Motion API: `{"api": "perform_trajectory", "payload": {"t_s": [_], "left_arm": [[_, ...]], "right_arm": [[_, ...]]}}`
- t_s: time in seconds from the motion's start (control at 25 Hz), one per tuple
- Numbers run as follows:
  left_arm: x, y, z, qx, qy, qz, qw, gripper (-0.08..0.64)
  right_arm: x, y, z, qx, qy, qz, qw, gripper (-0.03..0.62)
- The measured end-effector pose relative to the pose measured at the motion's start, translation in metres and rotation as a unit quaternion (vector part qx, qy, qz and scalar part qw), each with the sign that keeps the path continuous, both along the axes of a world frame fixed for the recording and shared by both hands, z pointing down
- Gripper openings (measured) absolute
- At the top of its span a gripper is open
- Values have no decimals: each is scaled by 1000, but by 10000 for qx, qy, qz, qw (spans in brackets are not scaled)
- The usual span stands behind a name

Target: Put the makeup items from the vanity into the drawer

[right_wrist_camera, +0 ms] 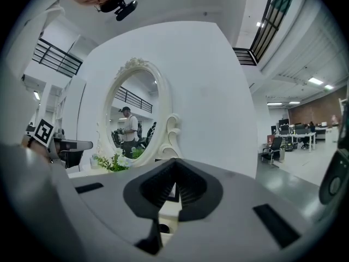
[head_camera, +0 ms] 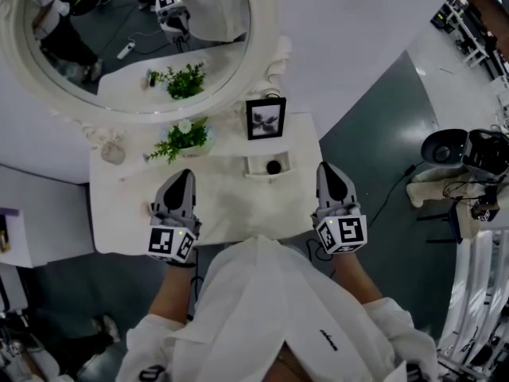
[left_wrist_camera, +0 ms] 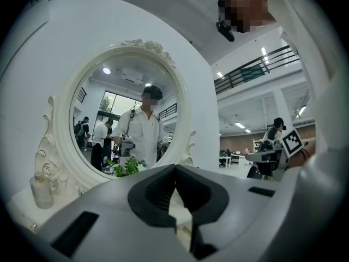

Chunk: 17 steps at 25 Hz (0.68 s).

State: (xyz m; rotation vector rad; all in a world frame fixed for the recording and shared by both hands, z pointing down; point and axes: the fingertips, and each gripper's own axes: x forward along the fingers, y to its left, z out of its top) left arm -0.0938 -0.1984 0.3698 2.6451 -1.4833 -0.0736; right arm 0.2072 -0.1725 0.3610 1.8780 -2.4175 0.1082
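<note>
The white vanity top (head_camera: 223, 205) lies below me, with an oval mirror (head_camera: 139, 110) behind it. A small white open box (head_camera: 266, 159) on the top holds a round black item (head_camera: 273, 166). A small pale bottle (head_camera: 112, 151) stands at the mirror's left foot and also shows in the left gripper view as the bottle (left_wrist_camera: 42, 190). My left gripper (head_camera: 184, 175) hovers over the near left of the top, shut and empty. My right gripper (head_camera: 326, 168) hangs at the top's right edge, right of the box, also shut with nothing in it. Both point toward the mirror (left_wrist_camera: 128, 113), (right_wrist_camera: 136, 113).
A potted green plant (head_camera: 184, 138) and a black picture frame (head_camera: 265, 118) stand at the back of the vanity. A person's white sleeves and shirt fill the near foreground. Right of the vanity is dark floor with a black stool (head_camera: 445, 146) and cables.
</note>
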Motion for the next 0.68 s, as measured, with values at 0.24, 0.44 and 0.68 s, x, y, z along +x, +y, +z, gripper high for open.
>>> {"api": "perform_trajectory", "payload": {"t_s": [0.24,0.44,0.68], "left_arm": [[8,-1,0,-37,18,102,9999,25],[9,-3,1,-52,55,117,9999,25],[13,-4,6,-80,54,153,9998,25]], "right_arm": [[2,-1,0,-38,-41,34,10000,17],[3,-4,3,-129,-33,88,9999,17],[1,-6,5,-125,12,47,9999,17]]}}
